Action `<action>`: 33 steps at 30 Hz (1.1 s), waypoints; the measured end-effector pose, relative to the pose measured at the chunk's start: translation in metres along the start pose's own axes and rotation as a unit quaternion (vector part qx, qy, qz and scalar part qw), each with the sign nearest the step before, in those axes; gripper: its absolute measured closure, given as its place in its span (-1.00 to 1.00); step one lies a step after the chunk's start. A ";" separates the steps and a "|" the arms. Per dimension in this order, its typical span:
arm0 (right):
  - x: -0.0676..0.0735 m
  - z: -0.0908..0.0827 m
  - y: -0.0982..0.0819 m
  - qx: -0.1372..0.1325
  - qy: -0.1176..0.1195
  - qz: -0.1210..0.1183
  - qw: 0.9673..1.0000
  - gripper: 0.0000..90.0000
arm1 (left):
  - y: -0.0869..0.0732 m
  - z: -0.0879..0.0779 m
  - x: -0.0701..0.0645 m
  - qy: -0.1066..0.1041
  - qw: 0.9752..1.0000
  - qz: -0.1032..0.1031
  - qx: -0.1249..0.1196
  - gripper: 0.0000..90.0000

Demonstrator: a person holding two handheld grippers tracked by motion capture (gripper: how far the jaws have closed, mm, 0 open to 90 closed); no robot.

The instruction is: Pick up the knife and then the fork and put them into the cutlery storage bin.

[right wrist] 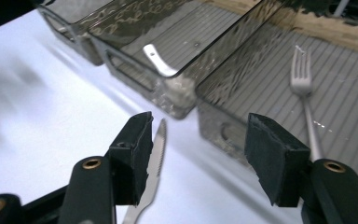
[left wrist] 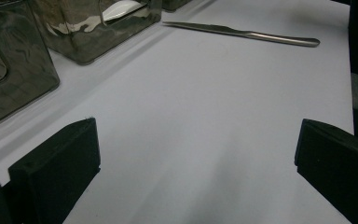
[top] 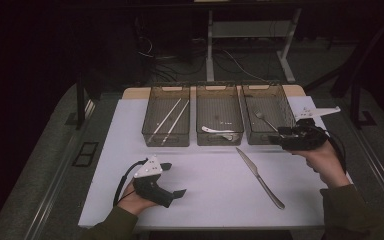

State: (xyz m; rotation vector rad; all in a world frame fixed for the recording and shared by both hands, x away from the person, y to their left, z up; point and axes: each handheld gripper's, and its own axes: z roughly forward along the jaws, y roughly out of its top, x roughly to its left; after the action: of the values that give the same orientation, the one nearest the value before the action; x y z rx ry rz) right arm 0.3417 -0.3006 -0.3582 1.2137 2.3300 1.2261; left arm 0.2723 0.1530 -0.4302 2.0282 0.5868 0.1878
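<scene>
A: Fork (top: 263, 119): lying flat in the right-hand bin (top: 285, 107), tines toward the far end, handle running back toward the near right corner. Long axis slightly diagonal along the bin's length.

B: And the right gripper (top: 286, 133)?

A: Hovering at the near wall of that bin. Jaws parted about halfway, nothing between the pads (right wrist: 137, 140), touching nothing visible. Fork handle just beyond the right jaw in the right gripper view, not pinched.

B: Left gripper (top: 174, 180)?

A: Resting low over the white mat (top: 130, 150) at the near left, jaws spread wide, empty.

B: Knife (top: 260, 177)?

A: On the mat, between the two grippers, nearer the right one. Blade tip toward the bins, handle toward the near edge, lying diagonally. Serrated blade seen just behind the right gripper's left jaw, well below it.

B: Counts?

A: Three clear bins in a row. One fork. One knife. Two chopsticks (top: 170, 119) in the left bin (top: 152, 110), side by side, slanted. One white spoon (top: 217, 130) in the middle bin (top: 202, 107), at its near end. Two grippers, one per hand.
</scene>
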 end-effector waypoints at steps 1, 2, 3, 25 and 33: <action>0.001 0.001 -0.004 0.004 0.002 0.001 1.000 -0.09 | 0.000 0.000 0.000 0.000 1.000 0.000 0.000 -1.00; 0.002 0.002 -0.008 0.009 0.004 0.001 1.000 -0.10 | 0.000 0.000 0.000 0.000 1.000 0.000 0.000 -1.00; 0.003 0.003 -0.012 0.012 0.007 0.001 1.000 -0.10 | 0.000 0.000 0.000 0.000 1.000 0.000 0.000 -1.00; 0.028 0.009 -0.047 0.086 0.026 0.003 0.996 -0.05 | 0.000 -0.001 0.000 0.000 1.000 0.003 0.002 -1.00; 0.042 0.018 -0.049 0.140 0.016 -0.018 0.990 0.08 | 0.000 0.000 -0.001 0.000 1.000 0.003 0.002 -1.00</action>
State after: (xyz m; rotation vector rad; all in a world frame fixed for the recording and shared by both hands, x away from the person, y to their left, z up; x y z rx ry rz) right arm 0.2979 -0.2734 -0.4007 1.2339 2.6030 0.9362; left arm 0.2716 0.1528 -0.4297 2.0342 0.5810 0.1909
